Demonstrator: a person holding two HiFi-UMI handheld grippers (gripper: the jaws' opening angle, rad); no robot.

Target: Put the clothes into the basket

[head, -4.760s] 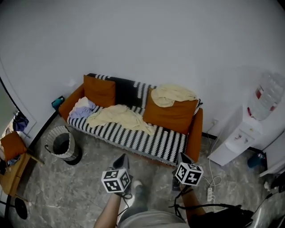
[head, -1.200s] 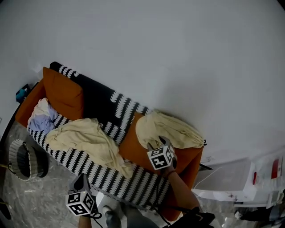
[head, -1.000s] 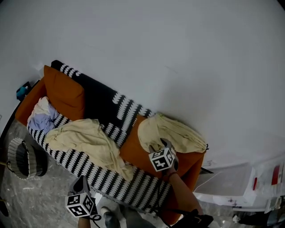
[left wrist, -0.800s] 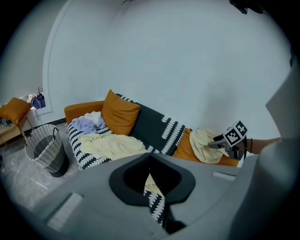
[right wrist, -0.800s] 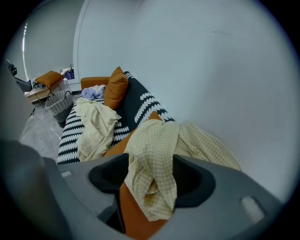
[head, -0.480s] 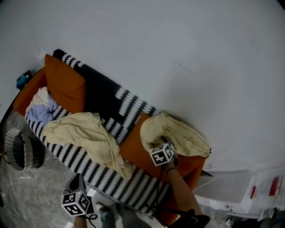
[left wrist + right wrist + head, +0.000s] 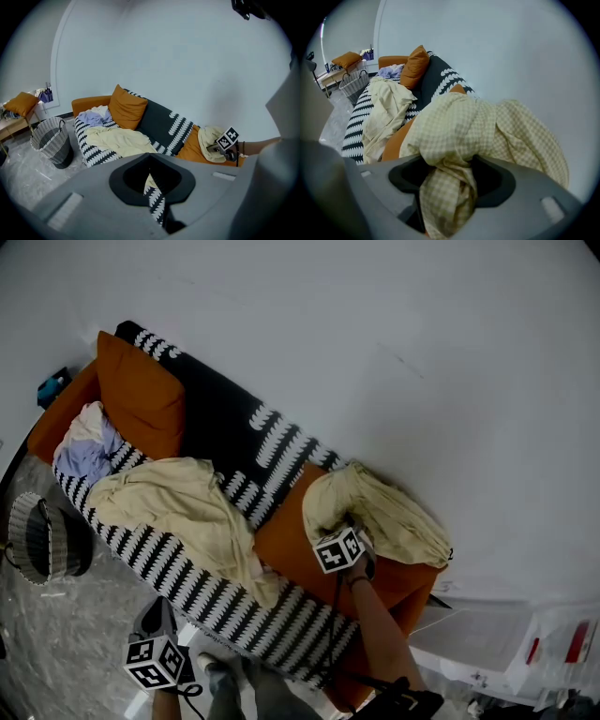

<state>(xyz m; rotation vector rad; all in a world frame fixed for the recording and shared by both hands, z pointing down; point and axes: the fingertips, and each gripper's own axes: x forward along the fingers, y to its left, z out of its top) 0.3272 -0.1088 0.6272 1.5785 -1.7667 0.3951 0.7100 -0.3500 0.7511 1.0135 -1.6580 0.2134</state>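
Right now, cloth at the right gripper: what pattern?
Cloth: fine pale-yellow check; right gripper view.

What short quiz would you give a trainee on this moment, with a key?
1. True or false: the basket stands on the sofa.
2. What is between the right gripper's jaws? A) the lavender garment B) the checked cloth C) nothing
3. Fill in: the checked cloth is draped over an orange ____.
Key: 1 false, it stands on the floor by the sofa's end. 2 B; the jaws have just been opening and stand wide around it. 3 cushion.
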